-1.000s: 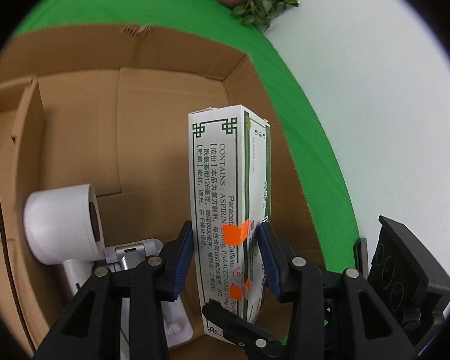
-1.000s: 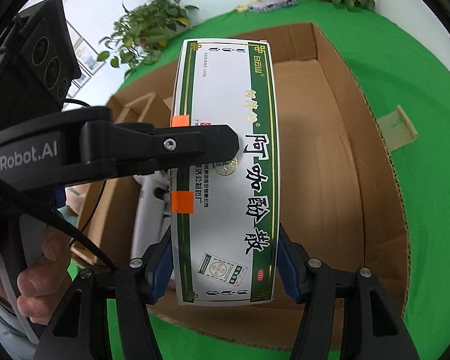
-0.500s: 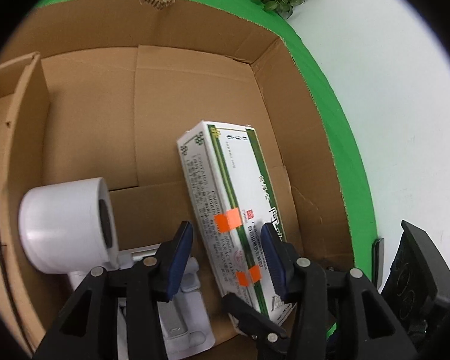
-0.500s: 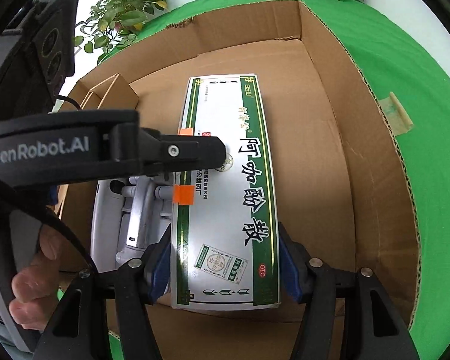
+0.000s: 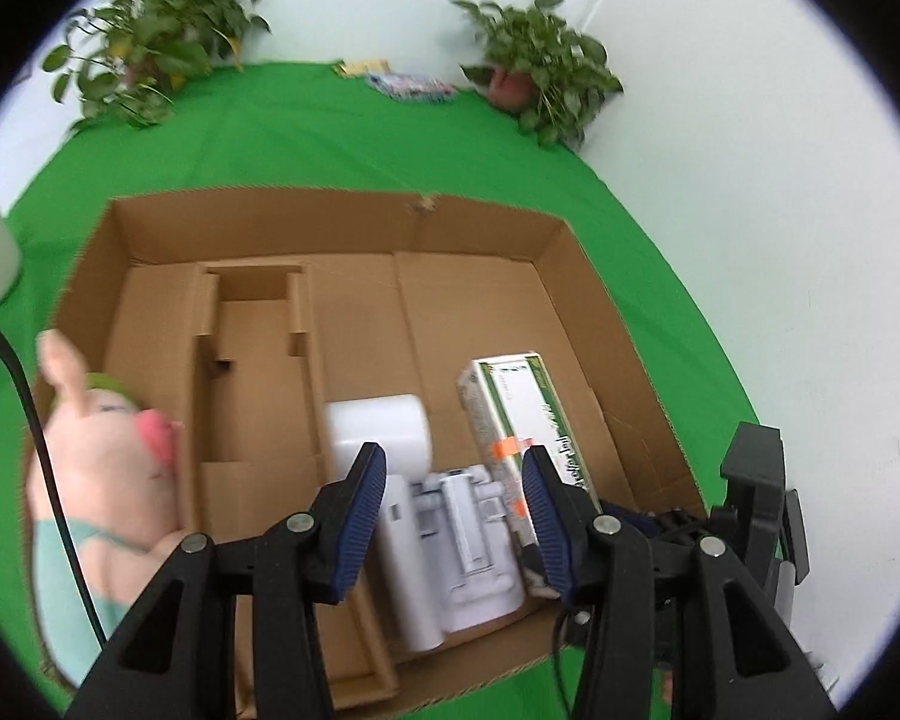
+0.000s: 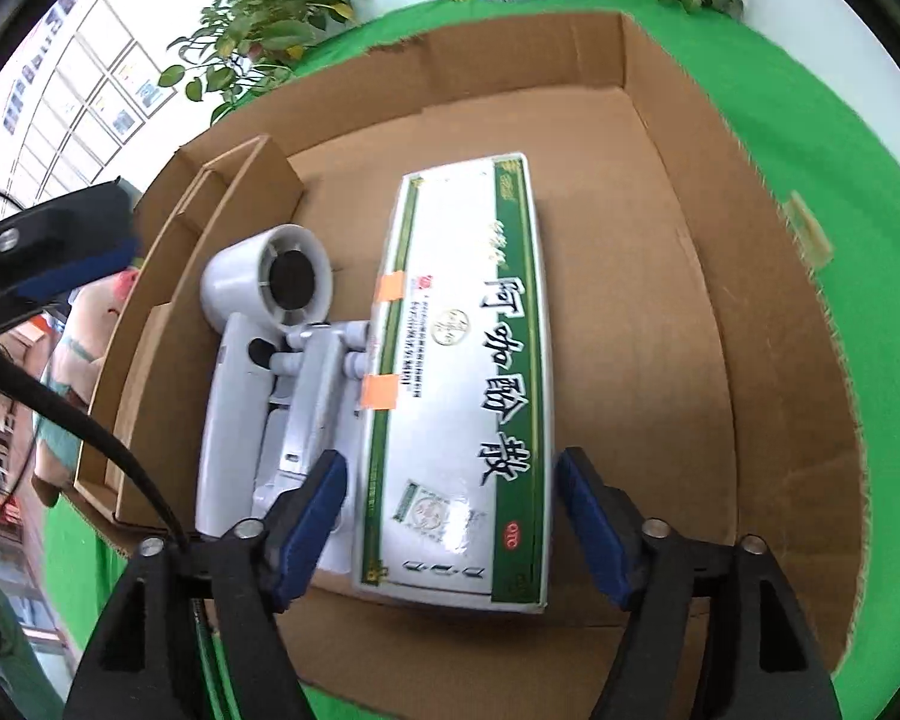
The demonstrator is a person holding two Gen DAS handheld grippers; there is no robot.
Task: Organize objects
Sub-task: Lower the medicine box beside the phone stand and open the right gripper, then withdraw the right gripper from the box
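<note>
The white-and-green medicine box (image 6: 468, 372) lies flat, printed face up, on the floor of the open cardboard box (image 6: 678, 276). It's snug against a white hair dryer (image 6: 270, 360) lying alongside, two orange tape tabs on that edge.

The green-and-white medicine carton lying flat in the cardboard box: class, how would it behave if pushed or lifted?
The medicine carton probably slides rather than rolls: flat faces, lying on its broad side. Likely light and crushable, being thin card. Unlikely to tip while flat.
</note>
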